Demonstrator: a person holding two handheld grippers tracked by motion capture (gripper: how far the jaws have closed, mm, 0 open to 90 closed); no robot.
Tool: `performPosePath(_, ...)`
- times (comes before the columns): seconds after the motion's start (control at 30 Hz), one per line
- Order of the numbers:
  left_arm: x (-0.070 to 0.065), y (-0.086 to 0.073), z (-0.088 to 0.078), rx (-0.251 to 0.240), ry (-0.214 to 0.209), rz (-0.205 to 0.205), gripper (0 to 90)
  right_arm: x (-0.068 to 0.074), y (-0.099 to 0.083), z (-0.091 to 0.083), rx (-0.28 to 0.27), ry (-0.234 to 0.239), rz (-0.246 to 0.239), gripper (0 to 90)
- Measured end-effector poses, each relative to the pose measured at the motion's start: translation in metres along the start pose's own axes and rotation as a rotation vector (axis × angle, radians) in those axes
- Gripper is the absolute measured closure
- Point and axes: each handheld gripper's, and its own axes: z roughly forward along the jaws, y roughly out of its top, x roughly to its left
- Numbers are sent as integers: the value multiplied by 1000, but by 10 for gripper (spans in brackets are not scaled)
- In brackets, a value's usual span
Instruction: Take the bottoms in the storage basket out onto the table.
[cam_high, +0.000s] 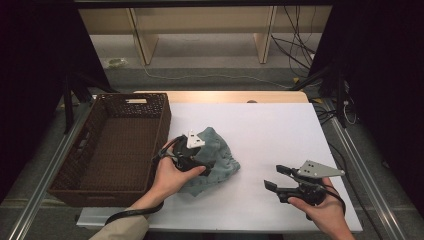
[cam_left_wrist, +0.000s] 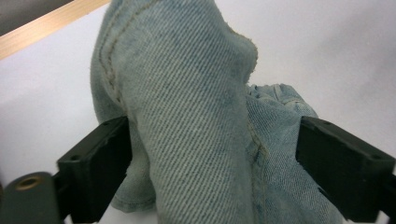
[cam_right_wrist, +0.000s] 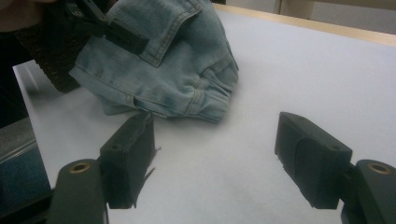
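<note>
A crumpled light-blue denim garment (cam_high: 222, 156) lies on the white table top (cam_high: 270, 125), just right of the basket. My left gripper (cam_high: 204, 161) reaches into its left side. In the left gripper view the jaws of the left gripper (cam_left_wrist: 212, 140) stand wide apart, open, with a raised fold of the denim (cam_left_wrist: 187, 102) between them. My right gripper (cam_high: 274, 176) hovers low over bare table at the front right, open and holding nothing. The right gripper view looks past the right gripper (cam_right_wrist: 217, 140) toward the denim (cam_right_wrist: 177, 70) and the left gripper (cam_right_wrist: 107, 28).
A dark brown wicker basket (cam_high: 161, 120) stands at the table's left side, close to the garment, and shows at the upper left of the right gripper view (cam_right_wrist: 51, 60). Bare white table spreads to the right and back. Cables lie on the floor beyond (cam_high: 300, 55).
</note>
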Motion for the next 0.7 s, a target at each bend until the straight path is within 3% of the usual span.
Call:
performPosePath(0.27,0,6,-11,-37,-37,-2,16,0,0,0,0,0,0,297)
performPosePath(0.7,5,12,-32,-94,-87,-22,0,0,0,0,-2,1,1,296)
